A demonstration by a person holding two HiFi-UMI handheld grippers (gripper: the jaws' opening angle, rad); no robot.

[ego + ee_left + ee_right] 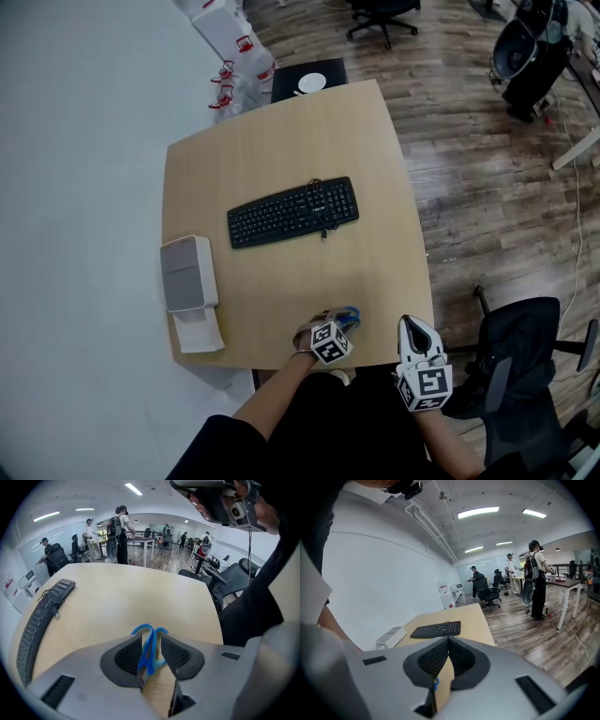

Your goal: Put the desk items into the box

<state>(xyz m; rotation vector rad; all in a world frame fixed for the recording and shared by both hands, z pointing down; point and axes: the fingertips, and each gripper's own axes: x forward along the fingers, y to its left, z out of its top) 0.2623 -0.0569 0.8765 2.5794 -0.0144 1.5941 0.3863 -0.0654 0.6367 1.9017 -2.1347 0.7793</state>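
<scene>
Left gripper view: left gripper [151, 637] jaws apart around blue loops [149, 652] at the desk's [117, 602] near edge; the rest is hidden. Right gripper [448, 639] closed, empty. Box [187, 274] at left edge.

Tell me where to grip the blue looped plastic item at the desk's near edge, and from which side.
Grip the blue looped plastic item just below its two loops, on the narrow body, coming down from above. It sits edge-on between the left gripper's open fingers, so closing them should pinch its flat sides.
</scene>
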